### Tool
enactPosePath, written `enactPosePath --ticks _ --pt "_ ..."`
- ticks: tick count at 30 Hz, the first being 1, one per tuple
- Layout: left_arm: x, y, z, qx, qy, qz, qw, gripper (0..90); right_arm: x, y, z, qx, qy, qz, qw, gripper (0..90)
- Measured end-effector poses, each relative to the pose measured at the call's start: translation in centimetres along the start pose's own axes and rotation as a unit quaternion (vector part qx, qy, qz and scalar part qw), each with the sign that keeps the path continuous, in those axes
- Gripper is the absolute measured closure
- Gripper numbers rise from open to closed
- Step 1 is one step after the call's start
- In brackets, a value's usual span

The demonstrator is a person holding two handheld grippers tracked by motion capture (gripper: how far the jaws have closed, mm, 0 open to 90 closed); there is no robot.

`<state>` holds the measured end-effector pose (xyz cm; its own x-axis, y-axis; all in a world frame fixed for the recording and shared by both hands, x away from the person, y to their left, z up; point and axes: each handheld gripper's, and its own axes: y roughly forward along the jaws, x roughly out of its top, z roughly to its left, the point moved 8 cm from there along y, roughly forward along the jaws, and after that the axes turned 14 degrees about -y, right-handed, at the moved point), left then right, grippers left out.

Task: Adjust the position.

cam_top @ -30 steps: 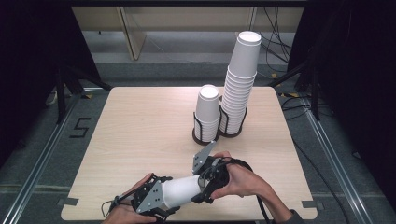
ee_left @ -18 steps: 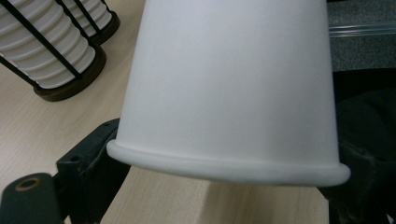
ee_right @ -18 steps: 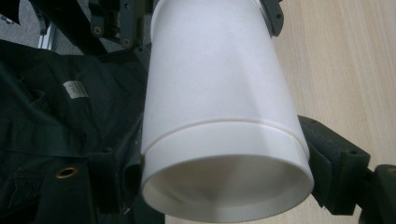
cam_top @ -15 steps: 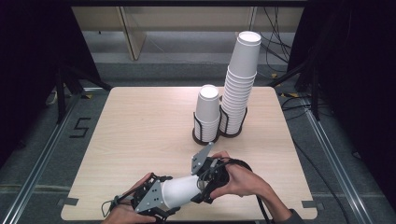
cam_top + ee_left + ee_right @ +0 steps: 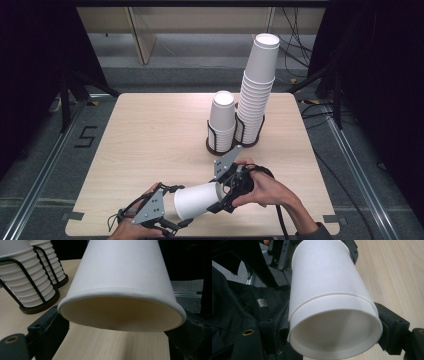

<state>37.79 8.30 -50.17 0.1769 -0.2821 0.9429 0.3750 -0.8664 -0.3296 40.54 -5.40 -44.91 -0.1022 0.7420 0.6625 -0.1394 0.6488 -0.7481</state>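
One pale wooden surface [image 5: 150, 135] carries everything, with a dark floor around it. Two stacks of white paper cups stand upright on its far right part, side by side, each in its own black wire holder on a dark round base: the tall stack [image 5: 257, 90] on the right rises well above the short stack [image 5: 222, 120] just to its left. How many cups each stack holds cannot be counted exactly.

Two grippers meet near the front edge of the surface, one in each of the person's hands. Between them lies one white paper cup [image 5: 197, 200], held on its side above the wood, well apart from the stacks. Its wide rim faces the left gripper [image 5: 172, 212] and its narrow bottom end faces the right gripper [image 5: 225, 192].

In the left gripper view the cup [image 5: 125, 290] shows a plain white wall, a rolled rim and a cream inside, with a black jaw at each side of the rim. That gripper's jaws have just been closing, with the rim between them; whether their pads press on it cannot be told.

In the right gripper view the cup [image 5: 329, 302] shows a recessed bottom and a raised seam line around the wall; the right gripper's jaws sit against both sides of this end, gripping the cup.
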Motion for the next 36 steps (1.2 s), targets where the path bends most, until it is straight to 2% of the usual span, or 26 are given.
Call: enactPosePath --ticks 3,5,6,8,11,12,13,14,16,20,21,22,24,25,26,27,28,29,31,35,36 --pt "0.0 -0.1 -0.1 0.002 0.004 0.006 1.0000 11.2 -0.1 0.1 0.3 -0.004 0.004 0.017 0.9998 22.9" --pt "0.0 -0.2 0.1 0.011 0.011 0.012 0.9998 11.8 -0.2 0.2 0.1 -0.012 -0.013 0.027 0.9995 19.7" --pt "0.0 -0.3 0.2 0.011 0.011 0.015 0.9998 11.9 -0.2 0.2 0.0 -0.024 -0.018 0.036 0.9989 18.4" --pt "0.0 -0.3 0.3 0.015 0.010 0.010 0.9998 12.3 -0.1 0.0 0.0 -0.033 -0.024 0.048 0.9980 18.3" --pt "-0.1 -0.4 0.3 0.019 0.009 0.025 0.9995 12.3 0.1 0.0 0.0 -0.049 -0.038 0.061 0.9962 17.2" --pt "-0.1 -0.4 0.3 0.018 0.013 0.034 0.9992 12.3 0.1 0.1 0.3 -0.042 -0.043 0.069 0.9958 18.0" --pt "-0.2 -0.3 0.2 0.017 0.016 0.038 0.9990 12.3 0.0 0.4 0.1 -0.047 -0.060 0.076 0.9942 18.6" --pt "-0.2 -0.2 0.1 0.014 0.014 0.039 0.9991 12.3 -0.1 0.4 0.1 -0.058 -0.067 0.092 0.9918 18.3" --pt "-0.4 -0.1 -0.2 0.012 0.019 0.054 0.9983 12.3 0.0 0.7 0.4 -0.063 -0.074 0.107 0.9895 18.9" --pt "-0.9 0.3 -0.7 0.006 0.024 0.073 0.9970 12.5 0.0 1.3 0.8 -0.059 -0.103 0.138 0.9833 20.2" --pt "-0.9 0.4 -0.8 0.005 0.024 0.070 0.9972 12.5 0.0 1.6 1.0 -0.056 -0.107 0.148 0.9815 20.1" --pt "-0.9 0.4 -0.8 0.004 0.029 0.075 0.9968 12.5 -0.2 1.6 1.2 -0.058 -0.097 0.159 0.9807 19.9" --pt "-1.0 0.4 -0.9 0.000 0.030 0.077 0.9966 12.4 -0.4 2.0 1.3 -0.055 -0.101 0.176 0.9777 20.4" --pt "-1.0 0.3 -0.9 0.002 0.030 0.082 0.9962 12.5 -0.4 2.1 1.2 -0.051 -0.111 0.175 0.9769 20.2" --pt "-1.0 0.4 -1.0 0.000 0.028 0.080 0.9964 12.5 -0.6 2.2 1.4 -0.055 -0.101 0.186 0.9758 20.1" --pt "-1.0 0.3 -1.0 0.001 0.028 0.081 0.9963 12.5 -0.5 2.4 1.2 -0.051 -0.119 0.185 0.9741 20.2" --pt "-1.0 0.4 -1.0 0.001 0.027 0.080 0.9965 12.4 -0.6 2.5 1.3 -0.052 -0.111 0.190 0.9741 20.2" --pt "-1.0 0.3 -0.9 0.001 0.031 0.085 0.9959 12.4 -0.6 2.6 1.2 -0.050 -0.120 0.190 0.9732 20.5" --pt "-1.0 0.4 -1.0 -0.002 0.027 0.079 0.9965 12.3 -0.8 2.7 1.3 -0.055 -0.105 0.202 0.9722 21.6" --pt "-1.0 0.4 -1.0 -0.001 0.032 0.087 0.9957 12.2 -1.1 3.1 1.1 -0.058 -0.110 0.214 0.9690 23.2" --pt "-1.1 0.4 -1.0 0.001 0.030 0.086 0.9959 12.0 -1.0 3.3 1.0 -0.051 -0.130 0.206 0.9684 23.5"
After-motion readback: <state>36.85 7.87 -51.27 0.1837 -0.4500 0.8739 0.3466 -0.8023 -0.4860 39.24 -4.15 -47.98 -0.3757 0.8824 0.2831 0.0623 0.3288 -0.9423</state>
